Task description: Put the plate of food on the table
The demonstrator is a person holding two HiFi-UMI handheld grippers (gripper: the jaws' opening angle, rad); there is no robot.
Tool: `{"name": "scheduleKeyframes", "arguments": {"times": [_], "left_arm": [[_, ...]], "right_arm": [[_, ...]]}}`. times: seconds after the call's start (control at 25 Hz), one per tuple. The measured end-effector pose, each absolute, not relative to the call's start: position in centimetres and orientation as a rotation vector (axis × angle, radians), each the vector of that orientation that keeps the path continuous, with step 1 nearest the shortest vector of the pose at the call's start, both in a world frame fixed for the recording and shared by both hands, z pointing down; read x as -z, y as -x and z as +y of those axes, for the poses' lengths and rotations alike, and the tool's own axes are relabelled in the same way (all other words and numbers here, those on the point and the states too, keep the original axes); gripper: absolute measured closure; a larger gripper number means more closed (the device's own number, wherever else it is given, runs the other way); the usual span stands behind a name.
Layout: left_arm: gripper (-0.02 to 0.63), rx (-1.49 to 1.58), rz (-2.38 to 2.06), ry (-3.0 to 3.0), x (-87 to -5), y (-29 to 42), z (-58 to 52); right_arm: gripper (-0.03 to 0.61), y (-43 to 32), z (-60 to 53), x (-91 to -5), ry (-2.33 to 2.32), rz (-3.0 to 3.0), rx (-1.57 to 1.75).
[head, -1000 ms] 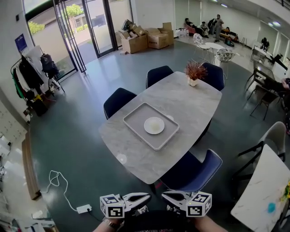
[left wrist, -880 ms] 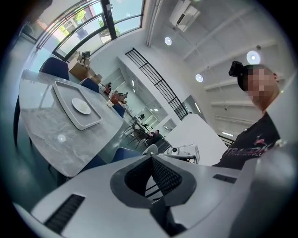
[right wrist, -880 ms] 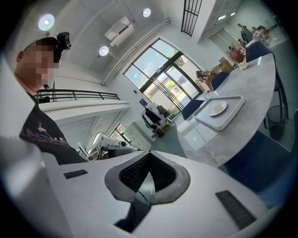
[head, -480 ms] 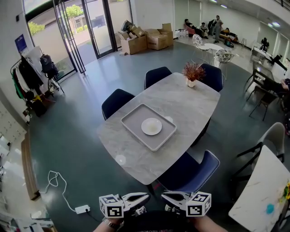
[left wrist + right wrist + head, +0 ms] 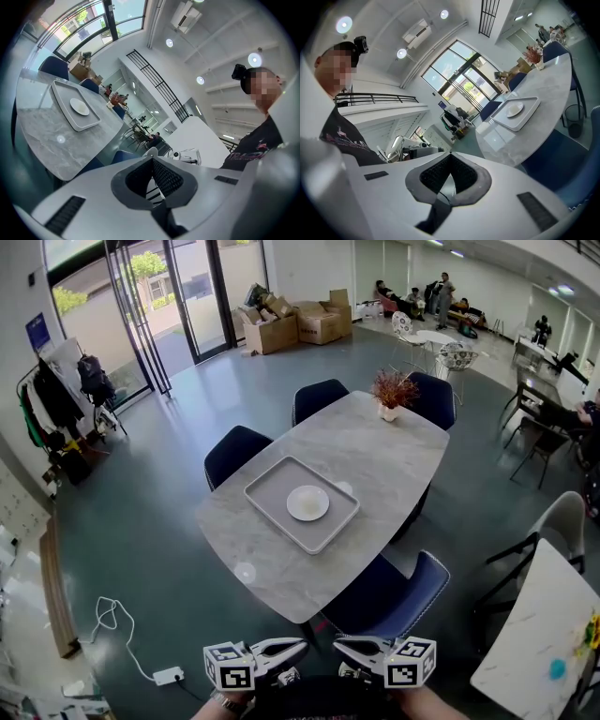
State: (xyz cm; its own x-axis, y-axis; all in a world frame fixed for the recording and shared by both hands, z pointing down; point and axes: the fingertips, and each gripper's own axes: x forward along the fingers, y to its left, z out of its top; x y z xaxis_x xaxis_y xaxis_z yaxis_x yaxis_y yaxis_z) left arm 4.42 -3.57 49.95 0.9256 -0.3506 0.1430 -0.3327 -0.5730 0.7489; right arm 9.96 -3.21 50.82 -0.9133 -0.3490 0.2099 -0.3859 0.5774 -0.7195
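Your left gripper [image 5: 298, 647] and right gripper [image 5: 343, 645] sit low, close to your body and side by side. Each is clenched, jaw tips meeting with nothing between them. Just beyond them, 1 blue chair [image 5: 389, 594] stands tucked under the near edge of the grey marble counter [image 5: 281, 568]. A grey rectangular tray [image 5: 267, 486] lies near the middle of the counter. The white plate [image 5: 307, 503] rests inside that tray, well apart from both grippers. The plate is too small in these views for me to tell what food, if any, is on it. At the far end of the counter stands a potted plant [image 5: 392, 395] with reddish leaves. 3 more blue chairs [image 5: 234, 451] line the far side. Past them, cardboard boxes [image 5: 300, 322] are piled on the floor beside the glass doors [image 5: 187, 296].
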Motion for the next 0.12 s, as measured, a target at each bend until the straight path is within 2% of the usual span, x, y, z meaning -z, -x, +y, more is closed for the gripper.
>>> {"name": "scheduleKeyframes", "arguments": {"times": [0.12], "left_arm": [[0.609, 0.024, -0.479, -2.226, -49.95, -4.58, -3.64]], "right_arm": [[0.568, -10.14, -3.30, -50.94, -0.649, -2.750, -1.280]]}}
